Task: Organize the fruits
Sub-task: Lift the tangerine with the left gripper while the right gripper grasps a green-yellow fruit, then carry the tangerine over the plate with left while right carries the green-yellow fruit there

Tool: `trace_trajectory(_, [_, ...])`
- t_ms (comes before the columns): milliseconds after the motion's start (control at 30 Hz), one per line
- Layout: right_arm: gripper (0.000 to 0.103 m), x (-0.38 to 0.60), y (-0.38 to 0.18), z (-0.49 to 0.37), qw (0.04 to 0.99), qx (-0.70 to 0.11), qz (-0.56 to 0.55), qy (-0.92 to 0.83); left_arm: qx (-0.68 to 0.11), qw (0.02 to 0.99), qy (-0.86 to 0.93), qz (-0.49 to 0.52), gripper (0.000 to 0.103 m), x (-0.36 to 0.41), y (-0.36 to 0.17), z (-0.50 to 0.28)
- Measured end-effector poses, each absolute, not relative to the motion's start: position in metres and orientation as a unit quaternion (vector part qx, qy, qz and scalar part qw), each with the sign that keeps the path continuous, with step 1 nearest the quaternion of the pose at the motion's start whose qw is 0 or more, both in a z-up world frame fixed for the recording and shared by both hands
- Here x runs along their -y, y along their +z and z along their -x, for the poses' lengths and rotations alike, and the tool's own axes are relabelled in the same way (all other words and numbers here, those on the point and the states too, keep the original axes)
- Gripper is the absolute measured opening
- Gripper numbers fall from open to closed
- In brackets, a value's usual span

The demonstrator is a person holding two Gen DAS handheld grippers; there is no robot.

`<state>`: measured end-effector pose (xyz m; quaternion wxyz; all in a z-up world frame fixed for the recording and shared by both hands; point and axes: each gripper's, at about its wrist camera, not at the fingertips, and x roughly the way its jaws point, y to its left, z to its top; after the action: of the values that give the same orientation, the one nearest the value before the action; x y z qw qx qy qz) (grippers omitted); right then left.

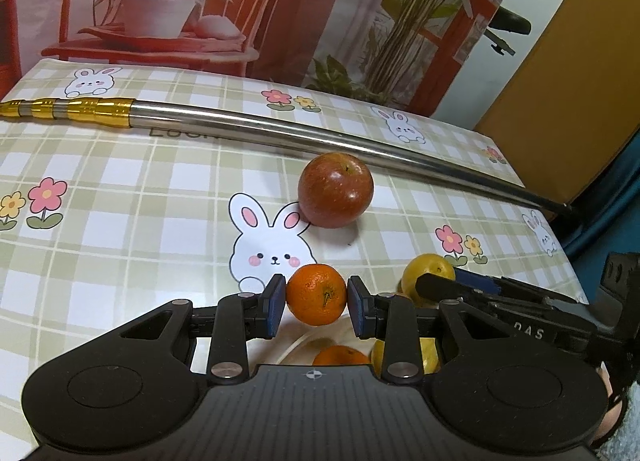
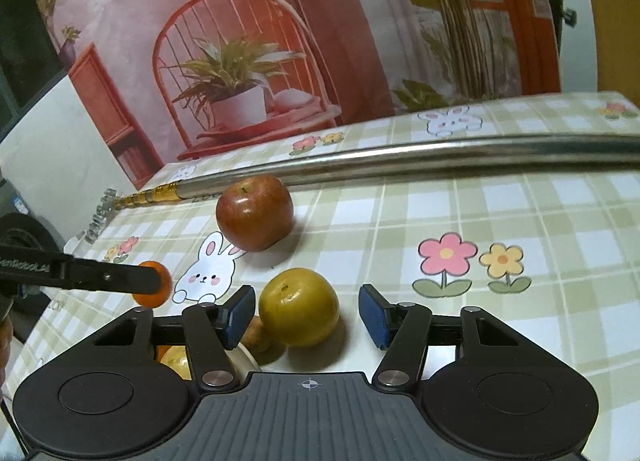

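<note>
My left gripper (image 1: 316, 297) is shut on a small orange mandarin (image 1: 316, 295), held just above the checked tablecloth. The right wrist view shows this mandarin (image 2: 154, 285) at the left, behind a black left finger (image 2: 120, 279). My right gripper (image 2: 306, 315) is open around a yellow-green round fruit (image 2: 298, 311) on the cloth, with a gap at each blue pad. The left wrist view shows that fruit (image 1: 428, 271) partly behind a right finger (image 1: 440, 287). A red apple (image 1: 335, 191) (image 2: 256, 213) stands free further back. Below the grippers a white bowl (image 1: 296, 343) (image 2: 244, 359) holds an orange and yellow fruits.
A long steel pole (image 1: 260, 127) (image 2: 400, 159) with a gold-banded end lies across the back of the table, just behind the apple. The table's right edge (image 1: 560, 229) drops off close to the yellow fruit. A printed backdrop stands behind the table.
</note>
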<state>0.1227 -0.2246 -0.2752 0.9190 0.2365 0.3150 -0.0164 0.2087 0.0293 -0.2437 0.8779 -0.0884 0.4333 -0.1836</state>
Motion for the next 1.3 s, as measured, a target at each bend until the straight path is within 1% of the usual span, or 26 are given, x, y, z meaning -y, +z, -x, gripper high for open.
trace_trajectory(367, [0.044,0.224,-0.283,-0.128,0.912,-0.321,-0.256,-0.008,-0.433,0.878,-0.185,0.09,0.035,-0.036,-0.246,-0.199])
trace_trajectory(700, [0.043,0.224,-0.275,-0.117,0.917,-0.306,-0.255,-0.033,-0.419,0.883,-0.193,0.086,0.035,-0.042,-0.24,-0.179])
trace_trajectory(1300, [0.043,0.194,-0.231,-0.063,0.937,-0.256,-0.236,-0.025,-0.4,0.886,-0.213,0.097,0.035,-0.049,-0.231,-0.109])
